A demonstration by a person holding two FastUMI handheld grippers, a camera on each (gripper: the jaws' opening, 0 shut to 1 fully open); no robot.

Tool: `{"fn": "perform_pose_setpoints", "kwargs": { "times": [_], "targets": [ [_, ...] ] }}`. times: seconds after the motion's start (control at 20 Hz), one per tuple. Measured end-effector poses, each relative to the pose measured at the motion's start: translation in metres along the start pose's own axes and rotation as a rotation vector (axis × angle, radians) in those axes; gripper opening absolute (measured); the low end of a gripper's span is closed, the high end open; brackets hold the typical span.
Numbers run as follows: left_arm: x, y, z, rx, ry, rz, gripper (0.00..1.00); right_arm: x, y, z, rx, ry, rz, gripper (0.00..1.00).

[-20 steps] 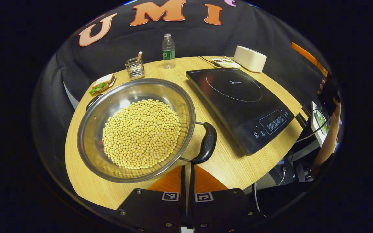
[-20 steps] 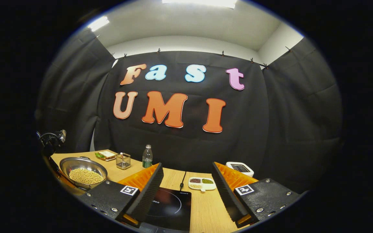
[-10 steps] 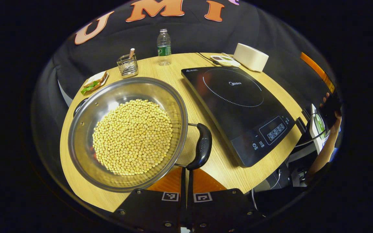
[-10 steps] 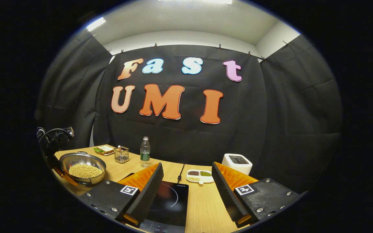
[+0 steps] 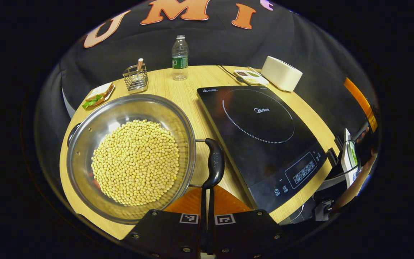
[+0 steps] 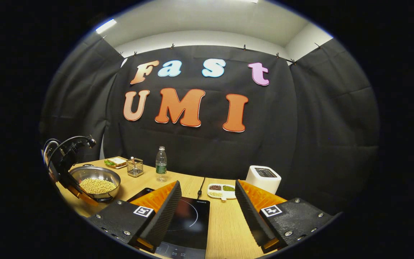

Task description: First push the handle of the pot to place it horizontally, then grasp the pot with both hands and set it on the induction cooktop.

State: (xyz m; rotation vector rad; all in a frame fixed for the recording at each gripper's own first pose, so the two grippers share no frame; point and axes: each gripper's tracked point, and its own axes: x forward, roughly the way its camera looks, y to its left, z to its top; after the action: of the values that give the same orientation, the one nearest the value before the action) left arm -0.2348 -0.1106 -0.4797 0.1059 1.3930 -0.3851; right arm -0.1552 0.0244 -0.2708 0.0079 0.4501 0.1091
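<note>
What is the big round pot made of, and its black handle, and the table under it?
The pot looks like polished metal, probably stainless steel: silvery, with bright reflections on its wall. Its handle looks like moulded black plastic, slightly glossy. The table shows pale wood grain, though it may be a printed laminate.

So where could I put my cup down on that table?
The widest bare wood runs between the water bottle and the top edge of the induction cooktop, reaching across to the wire basket. In the right gripper view, another strip lies right of the cooktop, below the seed dish. It's crowded around the pot and its handle.
</note>
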Motion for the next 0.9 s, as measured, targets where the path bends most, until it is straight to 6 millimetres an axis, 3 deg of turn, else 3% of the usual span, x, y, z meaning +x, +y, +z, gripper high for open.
{"fn": "perform_pose_setpoints", "kwargs": {
  "times": [0.55,0.9],
  "targets": [
    [0.035,0.000,0.046,0.006,-0.065,0.031,0.02,0.017,0.021,-0.017,0.029,0.077,0.030,0.93],
    [0.054,0.001,0.071,0.006,-0.110,0.023,0.01,0.027,0.051,-0.026,0.030,0.125,0.066,0.93]
  ]
}}
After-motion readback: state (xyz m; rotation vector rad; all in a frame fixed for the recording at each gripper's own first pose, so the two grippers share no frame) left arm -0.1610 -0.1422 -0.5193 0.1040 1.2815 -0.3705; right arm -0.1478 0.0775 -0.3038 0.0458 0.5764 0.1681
